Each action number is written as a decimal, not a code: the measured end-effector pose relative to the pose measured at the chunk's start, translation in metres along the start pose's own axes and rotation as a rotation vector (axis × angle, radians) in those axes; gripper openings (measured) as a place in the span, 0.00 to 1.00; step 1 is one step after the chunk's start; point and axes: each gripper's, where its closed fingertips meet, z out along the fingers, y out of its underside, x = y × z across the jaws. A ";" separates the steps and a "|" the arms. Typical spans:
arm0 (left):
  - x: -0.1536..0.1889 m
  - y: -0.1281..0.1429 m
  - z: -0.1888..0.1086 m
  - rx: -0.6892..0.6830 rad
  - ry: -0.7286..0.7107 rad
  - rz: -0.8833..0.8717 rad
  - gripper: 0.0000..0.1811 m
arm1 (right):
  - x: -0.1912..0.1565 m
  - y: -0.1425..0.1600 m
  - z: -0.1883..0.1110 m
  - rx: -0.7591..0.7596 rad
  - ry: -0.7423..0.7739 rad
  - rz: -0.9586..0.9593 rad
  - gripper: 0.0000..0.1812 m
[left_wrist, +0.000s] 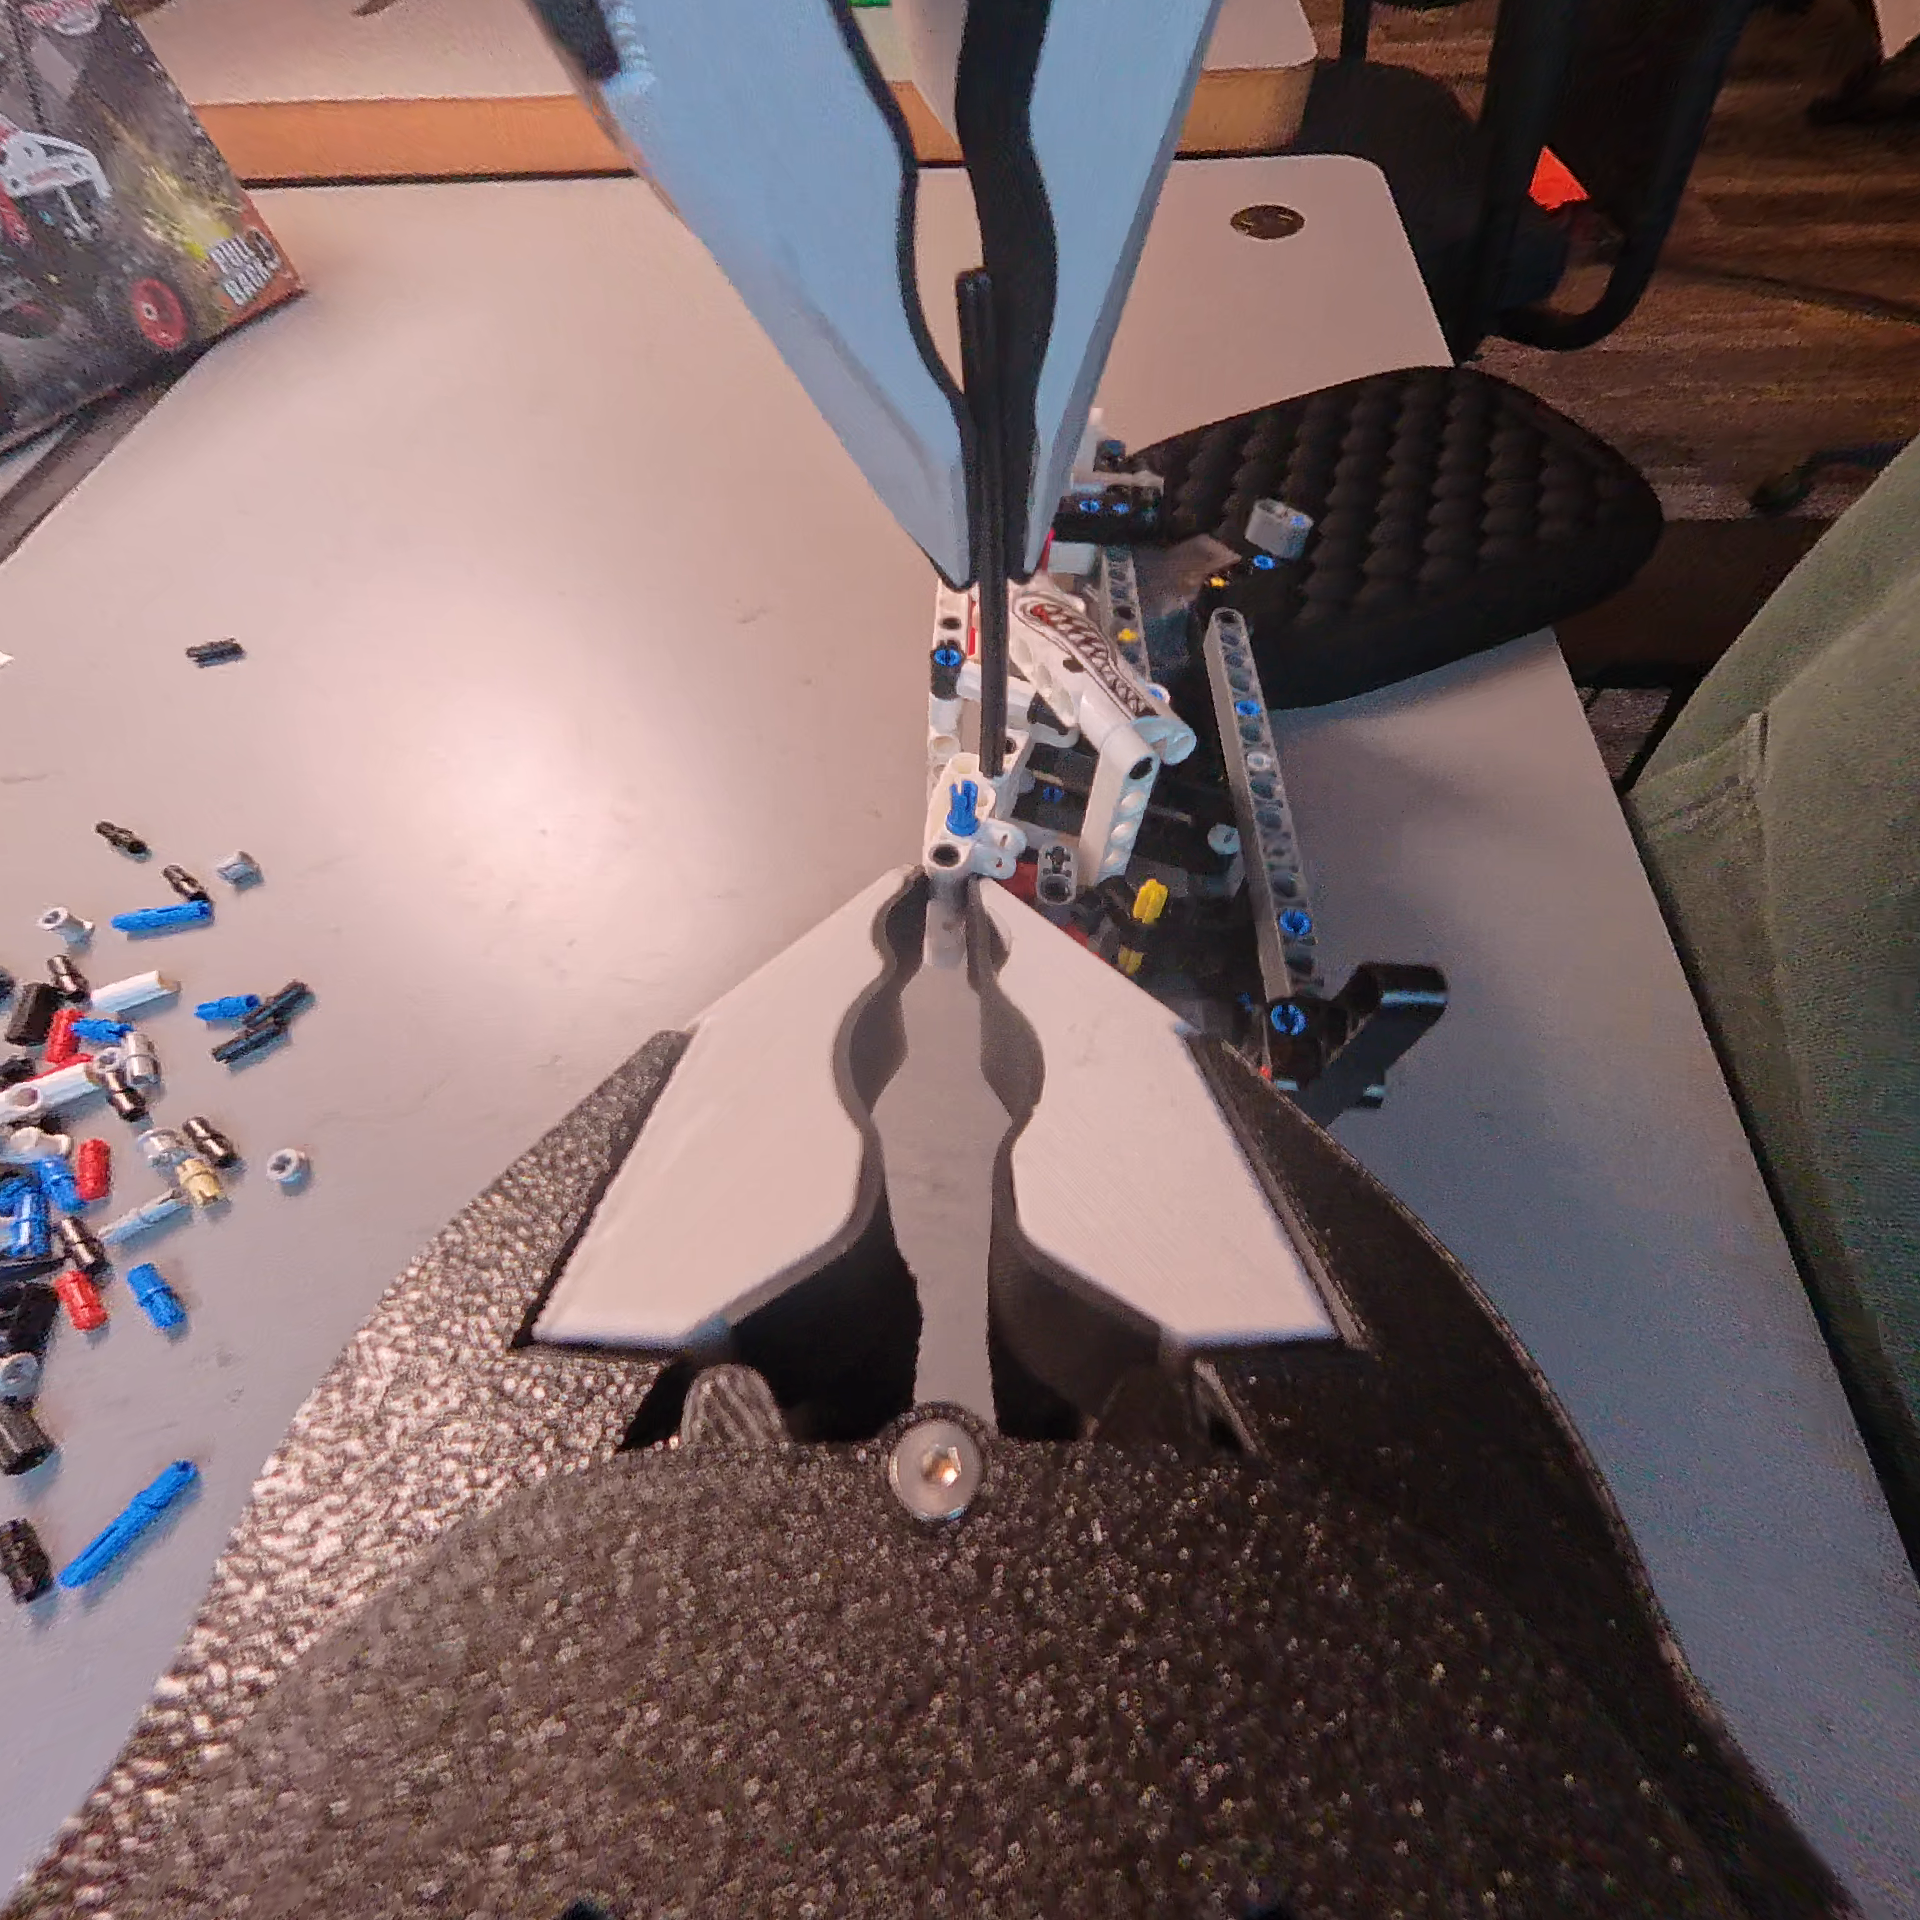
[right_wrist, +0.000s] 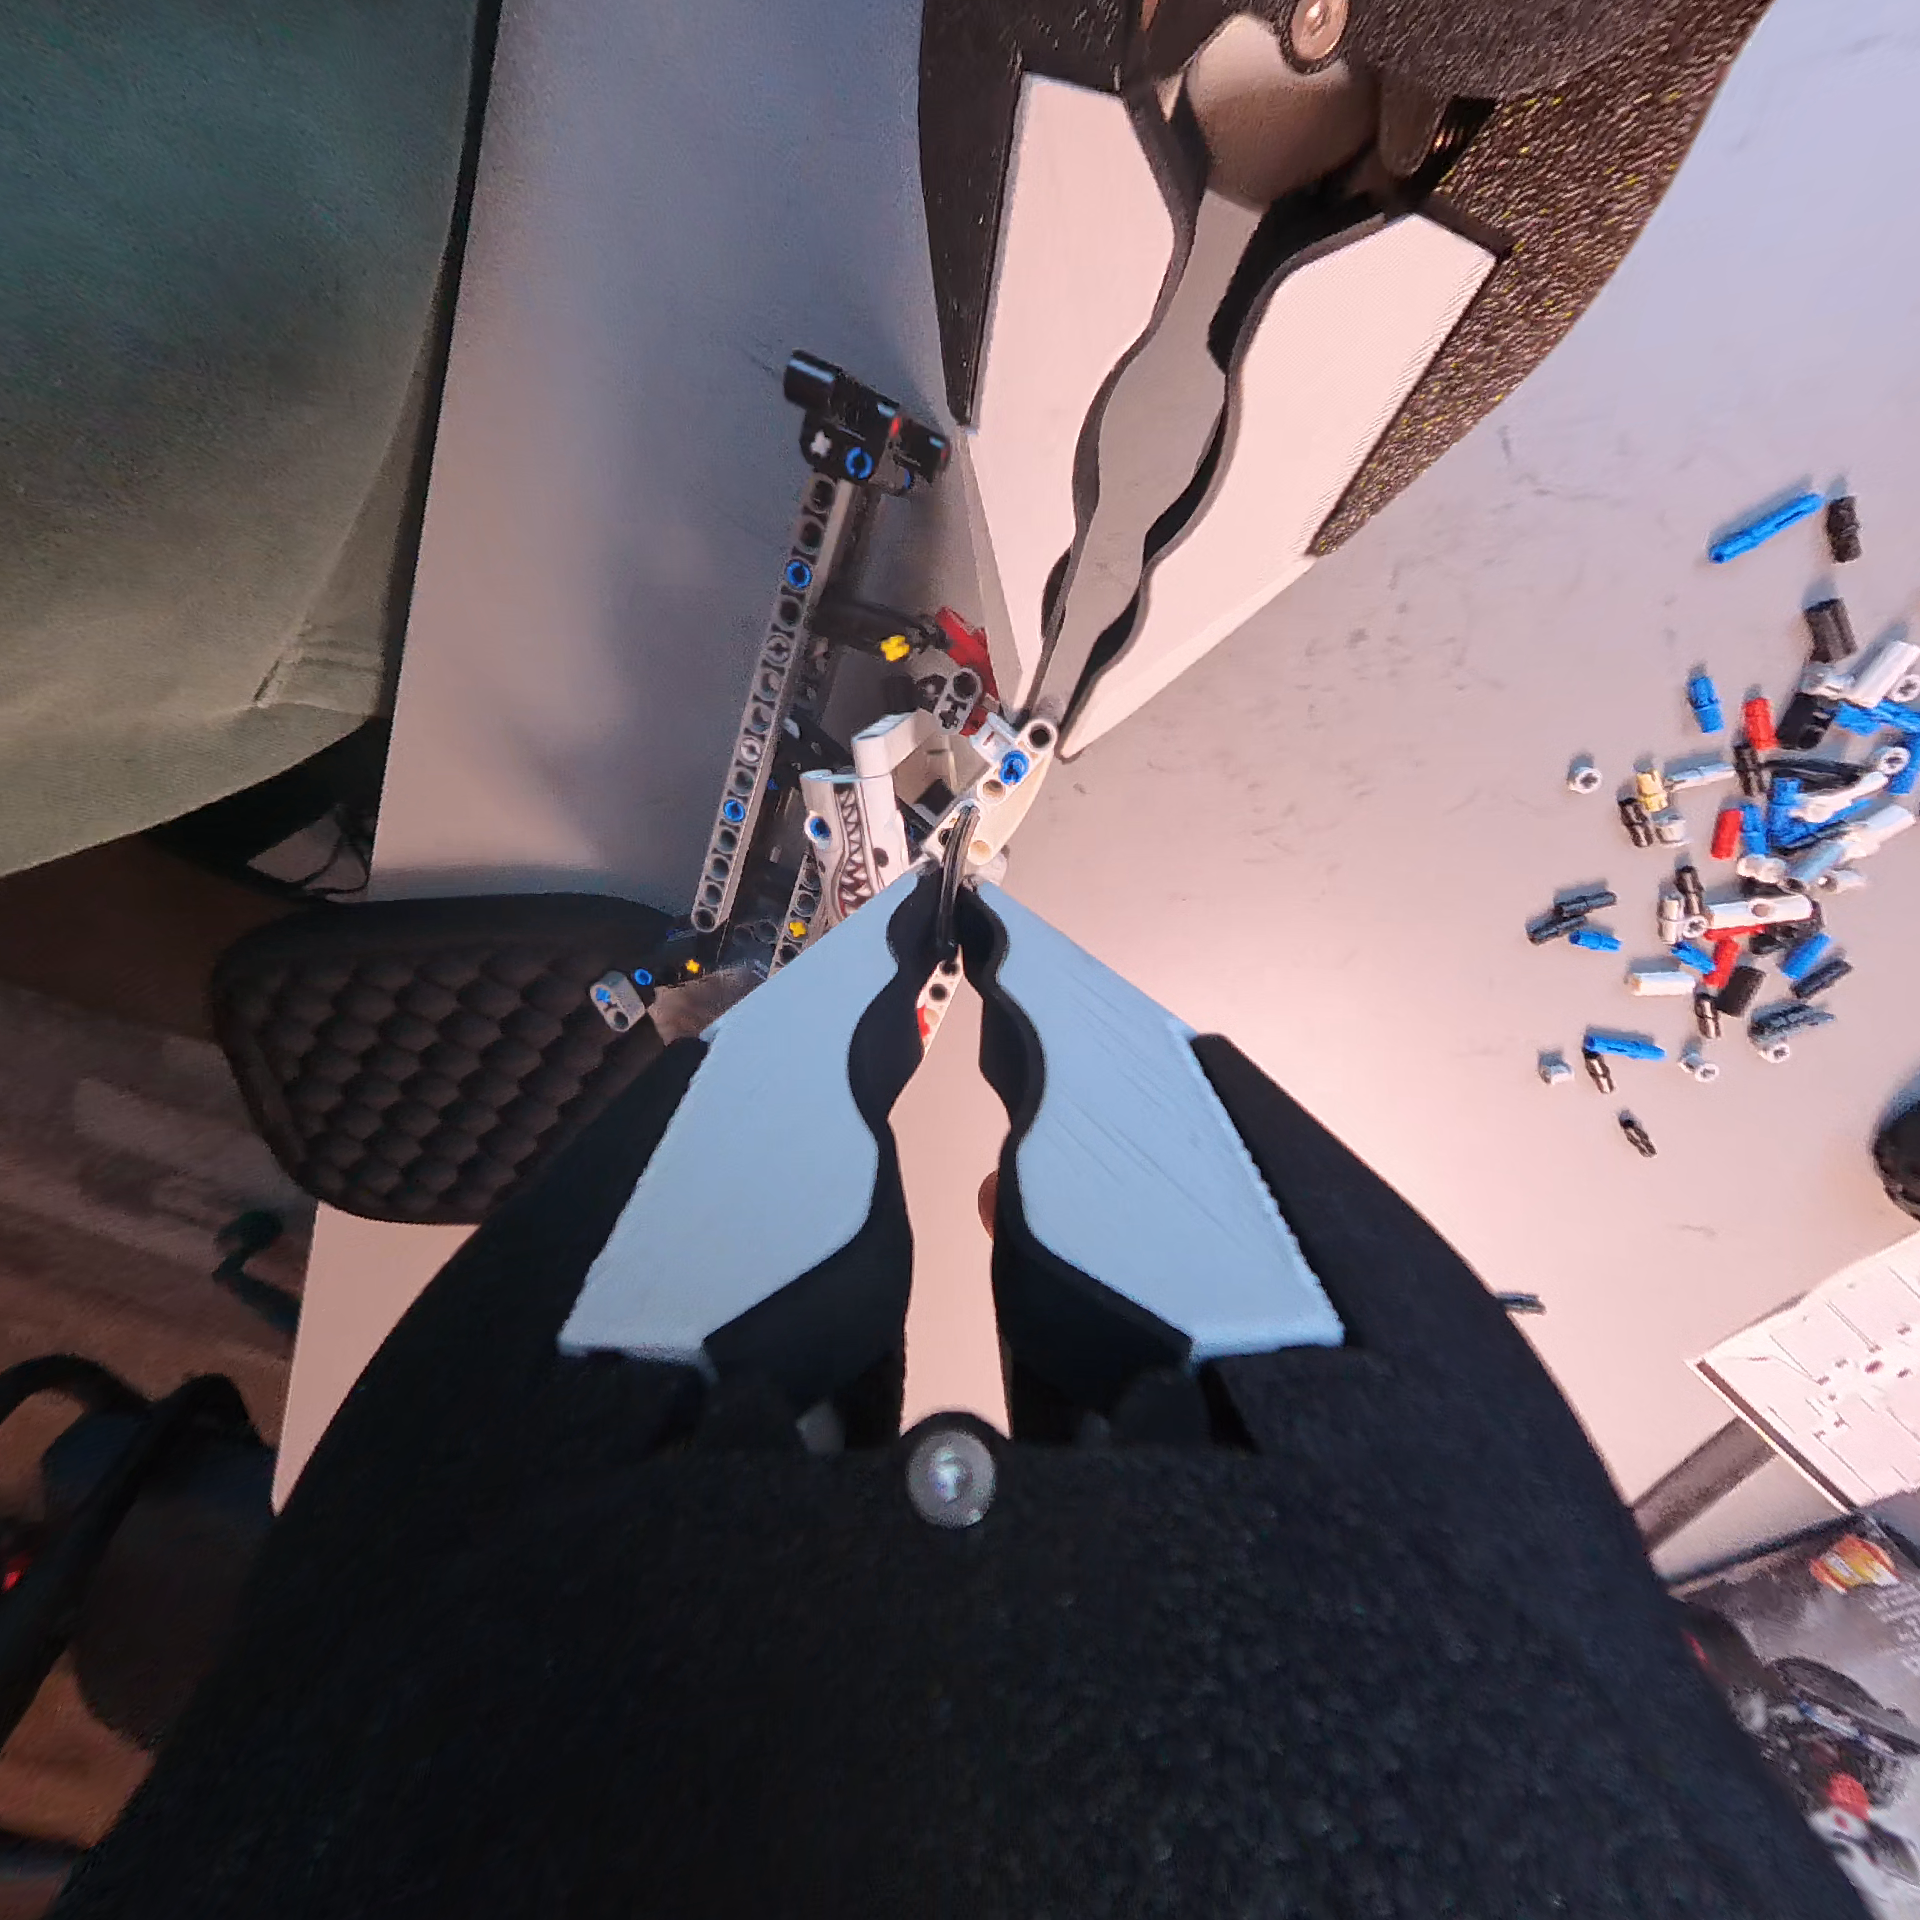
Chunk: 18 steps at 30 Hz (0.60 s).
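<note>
A partly built toy-brick vehicle (left_wrist: 1101, 727) with a grey beam and a white toothed-mouth panel lies on the grey table (left_wrist: 520, 520). My left gripper (left_wrist: 940, 883) is shut on a white connector piece (left_wrist: 961, 831) at the model's near corner; the piece carries a blue pin. My right gripper (left_wrist: 987, 566) comes down from above, shut on a thin black rod (left_wrist: 992, 675) whose lower end meets that connector. In the right wrist view the right gripper (right_wrist: 951, 899) holds the rod (right_wrist: 951, 862) end-on over the model (right_wrist: 831, 790), facing the left gripper (right_wrist: 1044, 727).
Several loose blue, black, red and white pins and connectors (left_wrist: 94, 1122) lie scattered on the table, also in the right wrist view (right_wrist: 1766, 831). A printed toy box (left_wrist: 104, 208) and a paper booklet (right_wrist: 1839, 1382) sit nearby. A black chair seat (left_wrist: 1403, 520) and green cloth (left_wrist: 1808, 935) border the table's edge. Tip to tip, the grippers are about 5 cm apart.
</note>
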 end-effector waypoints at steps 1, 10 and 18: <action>0.000 0.000 0.001 -0.008 -0.005 0.012 0.02 | -0.001 0.001 0.001 0.006 0.020 -0.002 0.01; 0.002 0.000 0.004 -0.035 -0.028 0.028 0.02 | -0.003 0.000 0.003 -0.014 0.144 -0.021 0.01; 0.004 0.002 0.005 -0.054 -0.033 0.045 0.01 | -0.004 -0.003 0.009 -0.051 0.109 -0.019 0.01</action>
